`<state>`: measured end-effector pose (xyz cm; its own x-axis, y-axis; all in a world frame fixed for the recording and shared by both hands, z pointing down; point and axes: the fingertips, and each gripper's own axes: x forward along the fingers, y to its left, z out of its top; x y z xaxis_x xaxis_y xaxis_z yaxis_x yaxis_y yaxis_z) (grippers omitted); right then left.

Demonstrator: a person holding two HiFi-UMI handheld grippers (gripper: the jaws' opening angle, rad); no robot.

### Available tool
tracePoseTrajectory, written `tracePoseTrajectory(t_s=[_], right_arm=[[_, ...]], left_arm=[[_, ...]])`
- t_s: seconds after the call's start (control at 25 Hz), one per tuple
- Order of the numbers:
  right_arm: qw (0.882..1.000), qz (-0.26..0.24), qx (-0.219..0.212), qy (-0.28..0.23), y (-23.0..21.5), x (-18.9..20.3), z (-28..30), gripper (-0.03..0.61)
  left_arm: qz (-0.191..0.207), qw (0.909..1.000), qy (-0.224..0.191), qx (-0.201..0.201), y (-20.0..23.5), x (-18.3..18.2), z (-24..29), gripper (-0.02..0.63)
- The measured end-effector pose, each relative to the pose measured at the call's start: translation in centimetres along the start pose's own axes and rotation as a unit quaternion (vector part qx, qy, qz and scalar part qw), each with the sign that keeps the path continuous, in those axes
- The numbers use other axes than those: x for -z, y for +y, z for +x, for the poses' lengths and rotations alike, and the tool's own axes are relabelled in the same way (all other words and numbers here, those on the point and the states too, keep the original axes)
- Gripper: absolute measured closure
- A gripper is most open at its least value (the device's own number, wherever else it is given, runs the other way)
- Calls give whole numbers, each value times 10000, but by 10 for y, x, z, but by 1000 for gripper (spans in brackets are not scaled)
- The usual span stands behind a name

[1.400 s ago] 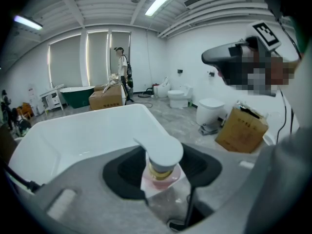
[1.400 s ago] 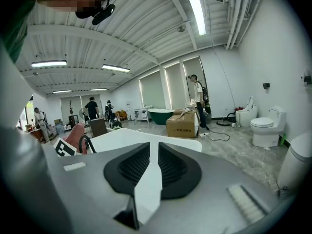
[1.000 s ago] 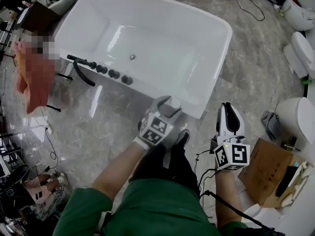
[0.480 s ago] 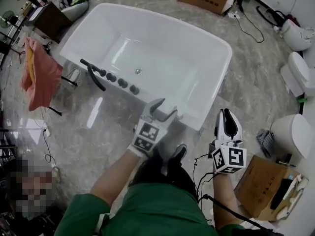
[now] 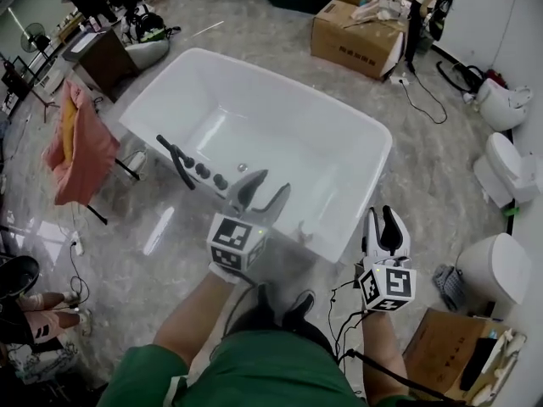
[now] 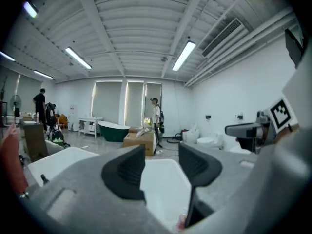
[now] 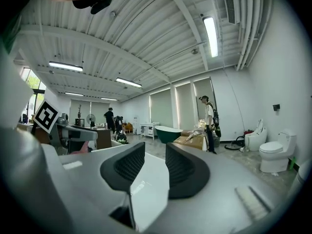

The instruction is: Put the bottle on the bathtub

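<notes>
The white bathtub [image 5: 356,214] fills the middle of the head view, with black taps [image 5: 202,170] on its left rim. My left gripper [image 5: 260,192] hangs open over the near rim with nothing between its fingers. Just right of it a small pale thing [image 5: 299,226] rests on the rim; I cannot tell whether it is the bottle. In the left gripper view a pinkish bit [image 6: 182,221] shows low beside the right jaw. My right gripper [image 5: 383,225] is held off the tub's near right corner, jaws narrowly apart and empty.
A pink towel [image 5: 78,141] hangs on a stand left of the tub. Cardboard boxes [image 5: 355,26] lie behind it, toilets [image 5: 507,166] stand at the right, and another box [image 5: 450,359] sits by my right arm. Cables [image 5: 83,257] run across the marble floor.
My left gripper was closed round something white at the tub rim a second ago; it has since opened and drawn back. The head view has lifted, showing more of the room. The right gripper barely moved.
</notes>
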<state>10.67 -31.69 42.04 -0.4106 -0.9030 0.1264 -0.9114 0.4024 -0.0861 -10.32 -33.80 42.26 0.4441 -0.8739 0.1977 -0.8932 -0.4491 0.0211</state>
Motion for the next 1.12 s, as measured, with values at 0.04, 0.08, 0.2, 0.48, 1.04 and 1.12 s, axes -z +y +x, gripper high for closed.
tracePoseTrajectory(t_s=[0.04,0.08,0.2,0.48,1.04,1.12], right_arm=[[10000,-11,-31,-46,3,-7,-1,460],[9999,-24,-62,-94,7,-14,-1,455],[9996,-86,-138,-236,15,-34,-5,443],[9981,-174,-178,-555,20,-76,-4,436],[9931,-248,-326,-1100,20,-136,-8,437],[9922,-249,-329,-1174,23,-143,-11,437]], left_arm=[[14,10000,-82,-1,0,-11,-4,400],[21,9999,-150,-7,-1,-20,-8,402],[29,9994,-347,-1,-3,-44,-19,408],[125,9979,-640,34,0,-83,-26,411],[116,9956,-923,-68,1,-130,-27,433],[129,9954,-942,-82,1,-134,-29,437]])
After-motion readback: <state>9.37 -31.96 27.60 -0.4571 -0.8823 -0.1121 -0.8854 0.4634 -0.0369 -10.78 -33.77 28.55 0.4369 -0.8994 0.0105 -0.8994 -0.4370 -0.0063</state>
